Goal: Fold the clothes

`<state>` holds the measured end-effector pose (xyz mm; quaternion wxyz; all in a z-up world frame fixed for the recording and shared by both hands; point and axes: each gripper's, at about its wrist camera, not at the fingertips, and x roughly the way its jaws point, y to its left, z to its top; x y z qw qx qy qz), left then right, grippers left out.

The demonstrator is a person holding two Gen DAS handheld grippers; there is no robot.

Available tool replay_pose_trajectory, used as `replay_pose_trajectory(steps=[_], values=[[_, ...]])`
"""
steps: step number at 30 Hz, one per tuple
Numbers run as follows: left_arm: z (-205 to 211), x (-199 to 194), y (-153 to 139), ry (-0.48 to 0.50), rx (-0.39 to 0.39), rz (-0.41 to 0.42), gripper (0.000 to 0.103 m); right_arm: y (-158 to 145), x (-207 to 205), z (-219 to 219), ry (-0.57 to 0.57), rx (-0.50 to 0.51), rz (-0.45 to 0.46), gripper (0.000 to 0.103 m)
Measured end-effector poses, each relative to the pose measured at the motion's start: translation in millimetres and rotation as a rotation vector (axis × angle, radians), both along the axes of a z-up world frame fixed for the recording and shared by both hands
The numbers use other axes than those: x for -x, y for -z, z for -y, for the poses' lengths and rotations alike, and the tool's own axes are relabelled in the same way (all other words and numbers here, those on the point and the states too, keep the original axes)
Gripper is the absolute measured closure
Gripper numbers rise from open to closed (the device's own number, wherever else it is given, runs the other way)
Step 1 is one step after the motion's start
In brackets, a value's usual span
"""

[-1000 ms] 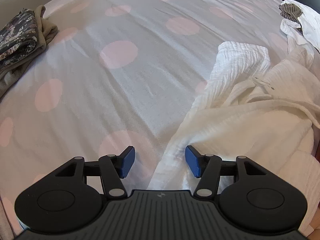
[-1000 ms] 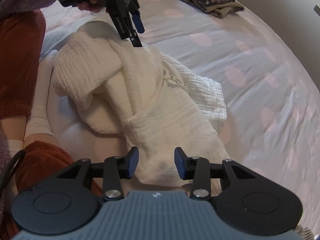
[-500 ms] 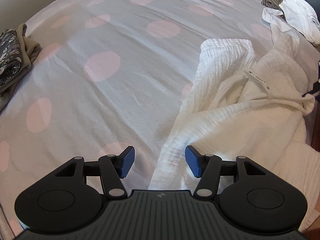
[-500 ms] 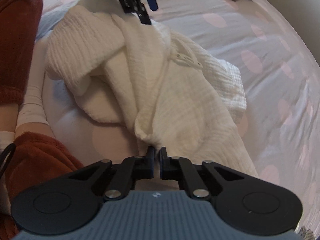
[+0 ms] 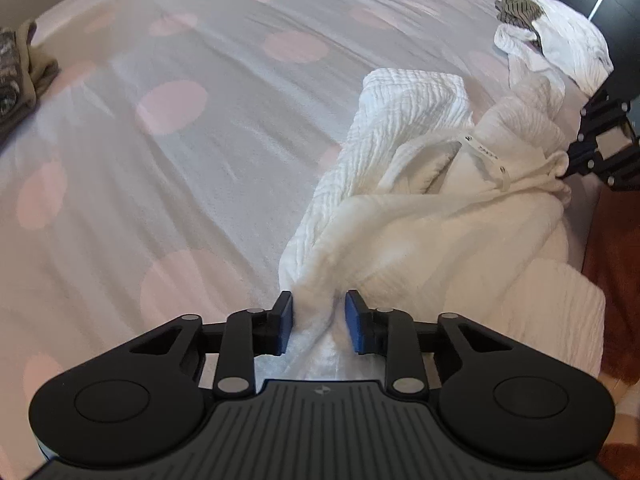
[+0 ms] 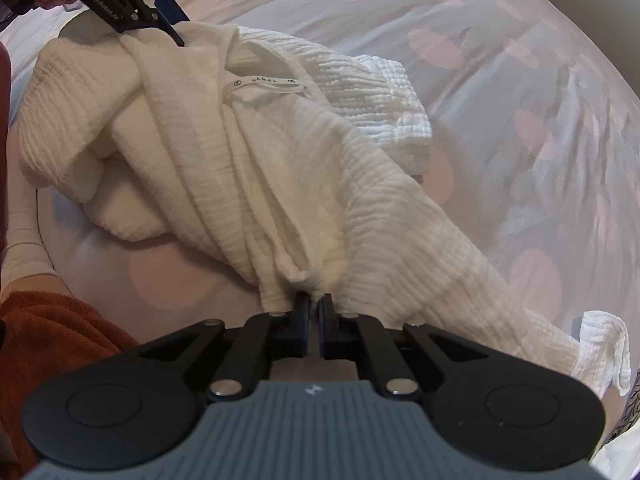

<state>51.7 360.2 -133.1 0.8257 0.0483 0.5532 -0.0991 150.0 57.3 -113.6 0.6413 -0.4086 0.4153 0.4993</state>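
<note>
A bed sheet [image 5: 200,152], pale grey with large pink dots, is spread across most of both views and is seen wrinkled in shallow ridges. On it a white crinkle-textured garment [image 5: 420,200] is bunched in a long diagonal heap, lying toward the person's side of the bed; in the right wrist view the same garment [image 6: 280,168] is stretched between the two tools, with a ribbed sleeve or cuff end trailing off at lower right. A narrow white neck label [image 6: 264,85] with small print is turned up near the collar. A second pile of white cloth with a dark patterned piece [image 5: 556,40] is set at the far right edge of the bed, apart from the garment. Folded dark and olive clothing [image 5: 18,68] is stacked at the far left edge. Rust-coloured trousers [image 6: 52,340] and a pale sock are noted at the left of the right wrist view. The left gripper [image 5: 318,322] is held partly open, its blue pads straddling a gathered ridge of the garment, cloth lying between them but not pinched; it is also seen at the garment's far end [image 6: 168,20]. The right gripper [image 6: 314,312] is closed to a thin slit on a fold of the garment's edge.
</note>
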Motion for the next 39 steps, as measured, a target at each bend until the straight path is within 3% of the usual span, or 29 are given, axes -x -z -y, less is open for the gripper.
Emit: replay_pose_trajectory(steps=[3, 12, 15, 20, 22, 25, 27, 29, 34, 39], values=[[13.9, 9.2, -15.1, 0.053, -0.05, 0.033, 0.092, -5.5, 1.0, 3.9, 0.023, -0.016, 0.015, 0.098], [58.5, 59.4, -77.7, 0.25, -0.056, 0.125, 0.094, -37.3, 16.2, 26.6, 0.082, -0.101, 0.033, 0.098], [77.8, 78.0, -79.1, 0.322, -0.12, 0.104, 0.094, -39.8, 22.1, 32.1, 0.078, -0.113, 0.039, 0.098], [95.5, 94.0, -58.3, 0.356, -0.235, 0.069, 0.094, -41.1, 31.0, 40.0, 0.074, -0.156, 0.055, 0.098], [101.2, 99.0, -52.9, 0.353, -0.294, 0.082, 0.092, -44.7, 40.1, 44.2, 0.051, -0.181, 0.065, 0.098], [112.9, 107.1, -49.3, 0.389, -0.4, 0.123, 0.076, -49.7, 58.2, 48.0, 0.003, -0.206, 0.107, 0.098], [122.2, 111.8, -50.7, 0.417, -0.456, 0.156, 0.059, -52.0, 71.1, 49.9, -0.033, -0.22, 0.136, 0.098], [129.6, 111.9, -52.5, 0.437, -0.496, 0.191, 0.054, -52.1, 83.0, 50.1, -0.068, -0.229, 0.17, 0.098], [141.4, 99.3, -48.6, 0.465, -0.577, 0.21, 0.054, -46.6, 109.9, 48.1, -0.17, -0.228, 0.244, 0.098], [136.6, 83.9, -44.1, 0.478, -0.621, 0.204, 0.054, -40.8, 116.0, 43.4, -0.211, -0.22, 0.256, 0.098]])
